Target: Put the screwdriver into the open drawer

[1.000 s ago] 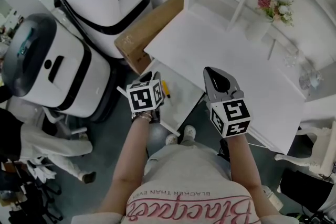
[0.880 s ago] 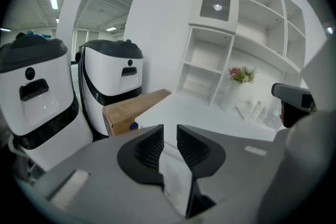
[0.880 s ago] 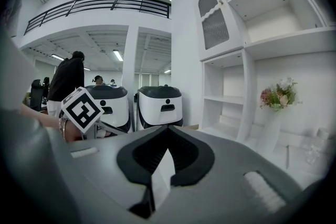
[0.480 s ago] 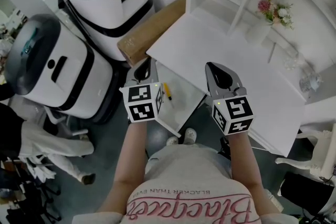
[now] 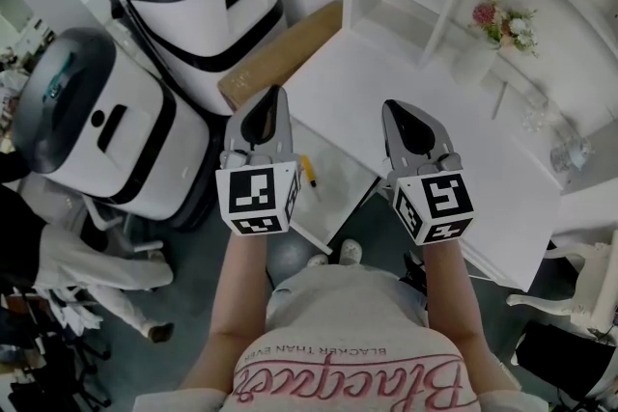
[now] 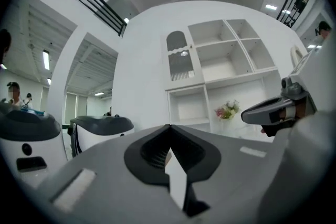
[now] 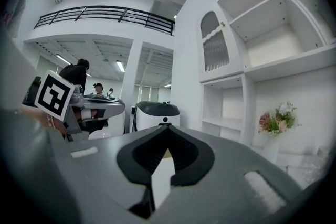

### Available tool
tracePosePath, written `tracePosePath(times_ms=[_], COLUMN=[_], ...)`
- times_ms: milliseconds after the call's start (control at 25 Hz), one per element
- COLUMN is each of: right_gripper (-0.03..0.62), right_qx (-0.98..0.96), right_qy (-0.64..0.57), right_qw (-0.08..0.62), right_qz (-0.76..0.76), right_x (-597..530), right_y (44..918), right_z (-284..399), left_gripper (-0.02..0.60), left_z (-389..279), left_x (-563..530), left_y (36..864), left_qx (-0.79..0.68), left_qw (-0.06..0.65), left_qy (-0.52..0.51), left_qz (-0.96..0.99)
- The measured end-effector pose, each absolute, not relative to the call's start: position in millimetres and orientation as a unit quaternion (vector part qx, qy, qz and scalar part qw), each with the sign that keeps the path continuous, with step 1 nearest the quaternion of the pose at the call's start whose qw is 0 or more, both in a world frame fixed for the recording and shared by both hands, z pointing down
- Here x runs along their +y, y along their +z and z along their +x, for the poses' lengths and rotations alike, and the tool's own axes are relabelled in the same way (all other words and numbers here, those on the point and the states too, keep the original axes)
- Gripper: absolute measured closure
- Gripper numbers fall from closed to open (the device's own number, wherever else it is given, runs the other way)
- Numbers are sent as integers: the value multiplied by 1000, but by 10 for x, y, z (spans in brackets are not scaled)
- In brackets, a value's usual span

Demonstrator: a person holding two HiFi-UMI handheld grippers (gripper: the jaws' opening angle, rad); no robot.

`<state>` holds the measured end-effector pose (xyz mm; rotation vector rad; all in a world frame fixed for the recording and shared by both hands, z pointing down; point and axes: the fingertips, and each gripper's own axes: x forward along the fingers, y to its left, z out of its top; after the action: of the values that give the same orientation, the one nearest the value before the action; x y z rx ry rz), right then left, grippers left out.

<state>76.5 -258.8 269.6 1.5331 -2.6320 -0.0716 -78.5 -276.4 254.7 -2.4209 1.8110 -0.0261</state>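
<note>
Left hand-held gripper (image 6: pixel 169 127) jaws together, nothing between; white shelf unit (image 6: pixel 226 60) ahead, flowers (image 6: pixel 227 110) in lower compartment; right hand-held gripper (image 6: pixel 275 110) at right edge.

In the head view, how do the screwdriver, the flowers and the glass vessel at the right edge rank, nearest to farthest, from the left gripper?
1. Screwdriver, in the open drawer, just right of the left gripper.
2. Flowers, upper right, at the back of the desk.
3. Glass vessel, at the far right edge.

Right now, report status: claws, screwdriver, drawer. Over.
Left claw shut, empty. Right claw shut, empty. Screwdriver lying in open drawer. Nothing lies on top of it.
</note>
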Motion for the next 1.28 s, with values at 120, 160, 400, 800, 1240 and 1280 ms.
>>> tracePosePath(times_ms=[120, 160, 400, 800, 1240, 1280], right_gripper=[594, 594, 594, 594, 595, 594], right_qx=[-864, -864, -859, -851, -835, -833], right_qy=[-37, -41, -71, -93, -120, -124], right_qw=[34, 28, 5, -11, -10, -9], right_qz=[502, 502, 507, 518, 537, 539], right_x=[-2596, -2604, -2641, -2647, -2599, -2585], right_y=[2562, 2512, 2234, 2018, 1896, 1882], right_z=[773, 779, 815, 830, 888, 892], left_gripper=[566, 566, 566, 565, 565, 565], left_z=[-794, -803, -902, -983, -986, -1002], left_x=[-2723, -2718, -2713, -2727, -2689, -2680], left_y=[2374, 2326, 2075, 1846, 1801, 1789], left_qx=[595, 594, 592, 589, 579, 578], left_qw=[79, 85, 114, 133, 145, 143], left_qy=[10, 13, 25, 42, 31, 34], left_qz=[-800, -800, -797, -796, -802, -802])
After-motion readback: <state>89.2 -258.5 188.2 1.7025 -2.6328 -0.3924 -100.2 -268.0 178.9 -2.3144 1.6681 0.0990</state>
